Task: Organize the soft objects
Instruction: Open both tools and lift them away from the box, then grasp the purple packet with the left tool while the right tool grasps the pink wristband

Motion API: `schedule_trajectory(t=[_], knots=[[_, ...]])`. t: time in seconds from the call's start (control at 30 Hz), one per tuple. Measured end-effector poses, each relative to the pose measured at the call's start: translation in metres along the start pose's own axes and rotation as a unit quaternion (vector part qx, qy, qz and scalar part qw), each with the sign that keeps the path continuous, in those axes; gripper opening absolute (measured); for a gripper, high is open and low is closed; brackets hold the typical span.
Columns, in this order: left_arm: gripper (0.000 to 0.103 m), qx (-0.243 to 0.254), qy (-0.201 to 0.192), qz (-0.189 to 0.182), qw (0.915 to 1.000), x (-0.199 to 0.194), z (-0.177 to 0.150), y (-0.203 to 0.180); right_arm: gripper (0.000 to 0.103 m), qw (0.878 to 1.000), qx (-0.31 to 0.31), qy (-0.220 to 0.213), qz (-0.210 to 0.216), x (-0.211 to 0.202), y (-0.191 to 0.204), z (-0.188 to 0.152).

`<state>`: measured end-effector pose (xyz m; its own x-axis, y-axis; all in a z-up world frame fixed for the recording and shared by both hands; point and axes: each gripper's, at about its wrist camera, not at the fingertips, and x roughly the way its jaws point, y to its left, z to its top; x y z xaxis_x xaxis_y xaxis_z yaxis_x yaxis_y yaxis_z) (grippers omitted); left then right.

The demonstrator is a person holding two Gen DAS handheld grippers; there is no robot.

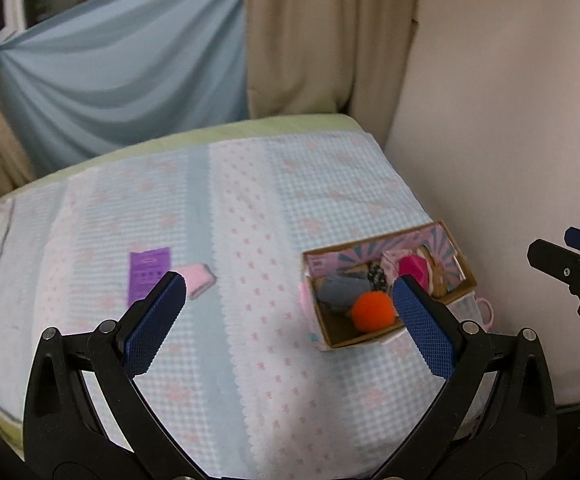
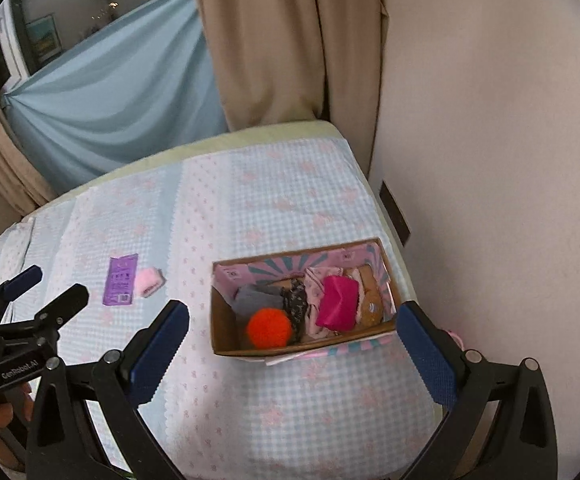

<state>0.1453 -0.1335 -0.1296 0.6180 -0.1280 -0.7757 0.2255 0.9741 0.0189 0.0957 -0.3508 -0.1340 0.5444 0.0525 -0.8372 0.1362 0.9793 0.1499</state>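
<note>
A cardboard box (image 1: 332, 336) (image 2: 220, 320) sits on the bed near the wall. It holds an orange pompom (image 1: 372, 312) (image 2: 269, 327), a grey cloth (image 1: 340, 290) (image 2: 256, 299), a magenta pouch (image 1: 412, 268) (image 2: 337, 306) and other soft items. A pink soft roll (image 1: 198, 278) (image 2: 149, 280) lies on the bed beside a purple card (image 1: 148, 276) (image 2: 121, 281). My left gripper (image 1: 290, 312) is open and empty above the bed between roll and box; it also shows in the right wrist view (image 2: 46, 284). My right gripper (image 2: 294, 340) is open and empty above the box.
The bed has a blue and pink checked cover (image 1: 250, 200) (image 2: 270, 200). A white wall (image 2: 490, 160) runs along its right side, with a dark plate (image 2: 395, 212) on it. Beige curtains (image 1: 302, 40) and a blue sheet (image 1: 122, 72) hang behind.
</note>
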Motion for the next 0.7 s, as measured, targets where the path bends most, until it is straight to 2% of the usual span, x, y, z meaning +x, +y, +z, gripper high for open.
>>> schedule_trajectory(t=[0.4,0.7], knots=[[0.103,-0.056,-0.015,0.041,0.9975,-0.05,-0.012,0.041,0.103,0.997,-0.038,-0.05,0.04,-0.027,0.031,0.005],[0.103,-0.088,-0.01,0.047,0.9949,-0.047,-0.023,0.104,0.103,0.992,-0.082,-0.06,0.077,-0.016,0.093,0.004]])
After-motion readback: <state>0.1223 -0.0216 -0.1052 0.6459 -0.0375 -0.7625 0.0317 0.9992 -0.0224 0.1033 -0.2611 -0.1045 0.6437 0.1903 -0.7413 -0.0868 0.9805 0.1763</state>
